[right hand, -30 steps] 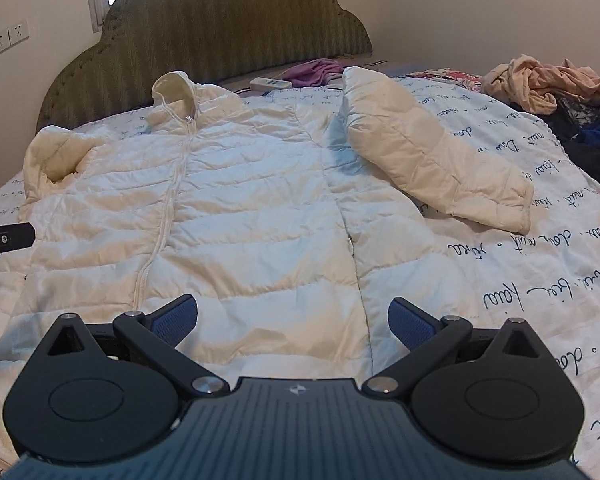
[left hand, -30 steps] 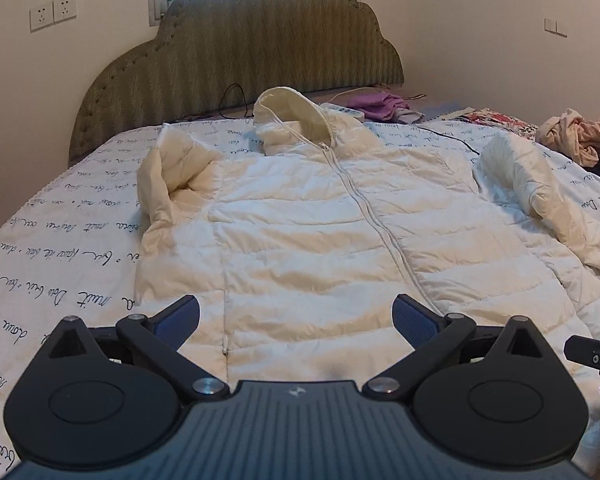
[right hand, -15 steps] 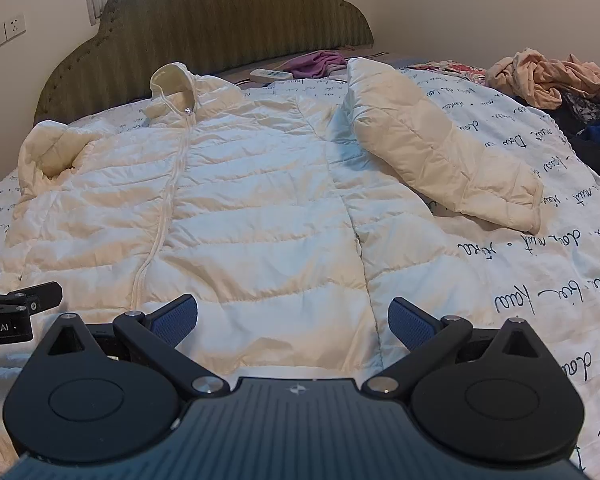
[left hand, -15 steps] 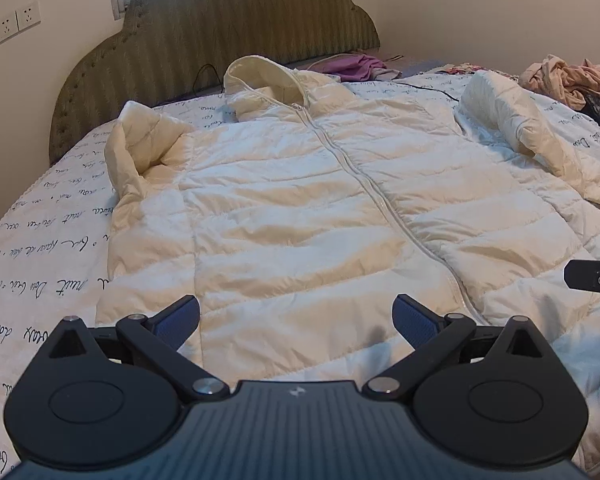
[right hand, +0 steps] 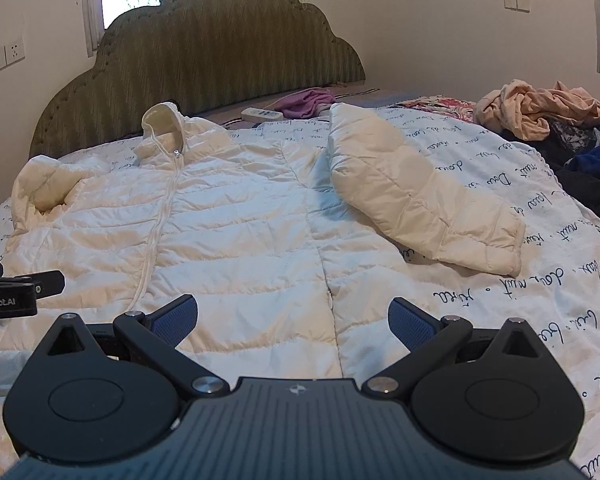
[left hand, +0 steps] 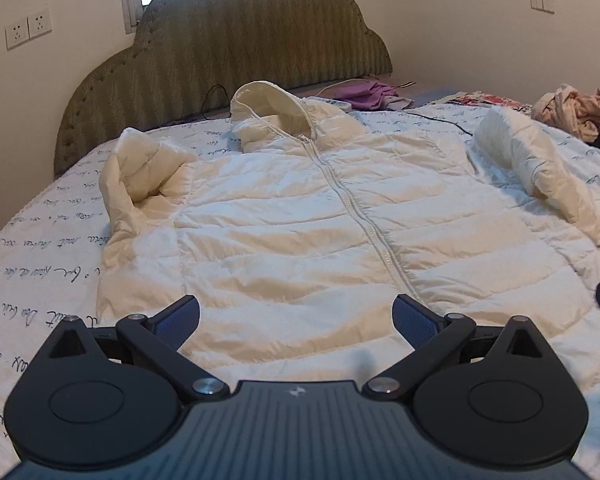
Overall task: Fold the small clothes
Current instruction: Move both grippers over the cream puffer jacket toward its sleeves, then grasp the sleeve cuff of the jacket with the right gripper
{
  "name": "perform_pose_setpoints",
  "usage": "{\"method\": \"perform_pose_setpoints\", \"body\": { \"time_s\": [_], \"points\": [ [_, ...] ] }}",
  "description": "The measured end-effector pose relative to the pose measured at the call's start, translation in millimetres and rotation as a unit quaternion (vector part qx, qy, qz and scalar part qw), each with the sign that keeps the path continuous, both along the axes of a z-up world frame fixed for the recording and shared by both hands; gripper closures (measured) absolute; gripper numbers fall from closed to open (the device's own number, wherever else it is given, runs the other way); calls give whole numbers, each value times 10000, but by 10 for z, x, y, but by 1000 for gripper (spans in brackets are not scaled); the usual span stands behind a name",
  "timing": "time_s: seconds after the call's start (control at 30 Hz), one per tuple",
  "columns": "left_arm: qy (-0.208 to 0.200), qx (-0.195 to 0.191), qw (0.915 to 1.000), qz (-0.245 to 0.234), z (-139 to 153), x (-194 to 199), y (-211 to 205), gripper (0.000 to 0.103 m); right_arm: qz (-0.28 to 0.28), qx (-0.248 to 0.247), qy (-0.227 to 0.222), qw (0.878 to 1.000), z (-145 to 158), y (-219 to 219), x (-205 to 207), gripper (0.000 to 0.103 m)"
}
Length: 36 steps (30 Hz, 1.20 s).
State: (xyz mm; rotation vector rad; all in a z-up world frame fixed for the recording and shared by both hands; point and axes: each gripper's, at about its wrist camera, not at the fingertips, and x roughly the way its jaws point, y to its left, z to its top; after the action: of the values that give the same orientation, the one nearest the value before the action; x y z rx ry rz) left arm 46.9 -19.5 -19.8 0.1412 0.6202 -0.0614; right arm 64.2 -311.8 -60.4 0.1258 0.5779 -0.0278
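Observation:
A cream hooded puffer jacket [left hand: 300, 232] lies front-up on the bed, zipped, hood toward the headboard. It also shows in the right wrist view [right hand: 228, 232]. Its left sleeve [left hand: 140, 172] is bunched by the shoulder; its right sleeve [right hand: 416, 196] lies spread out to the right on the sheet. My left gripper [left hand: 296, 320] is open and empty above the jacket's hem, left of the zipper. My right gripper [right hand: 292, 320] is open and empty above the hem near the right side seam. The left gripper's side shows at the right wrist view's left edge [right hand: 16, 292].
The white bed sheet [right hand: 540, 300] has black script print. An olive headboard [left hand: 228, 52] stands behind. A purple garment [right hand: 306, 102] and a white remote [right hand: 262, 114] lie near it. A pile of pink and dark clothes [right hand: 540, 114] sits at the right.
Both grippers have shifted slightly over the hem and stayed open. The jacket has not moved.

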Motion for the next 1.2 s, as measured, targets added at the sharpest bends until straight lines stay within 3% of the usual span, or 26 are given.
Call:
{"method": "perform_pose_setpoints", "body": {
  "time_s": [0.23,0.33,0.5,0.83,1.2],
  "points": [
    [403,184,9990,-47,-340,85,-46,0,136,234,74,9996,-14,-83,35,0],
    [382,173,9991,-32,-432,51,-43,0,149,160,105,9997,-30,-83,40,0],
    [322,-28,9995,36,-534,34,2,0,-116,477,49,9988,-55,-226,45,0],
    [272,30,9996,44,-595,21,-4,0,55,501,111,9987,-119,-137,84,0],
    [250,61,9997,45,-606,23,-7,0,-181,632,113,9978,-152,-350,103,0]
  ]
}}
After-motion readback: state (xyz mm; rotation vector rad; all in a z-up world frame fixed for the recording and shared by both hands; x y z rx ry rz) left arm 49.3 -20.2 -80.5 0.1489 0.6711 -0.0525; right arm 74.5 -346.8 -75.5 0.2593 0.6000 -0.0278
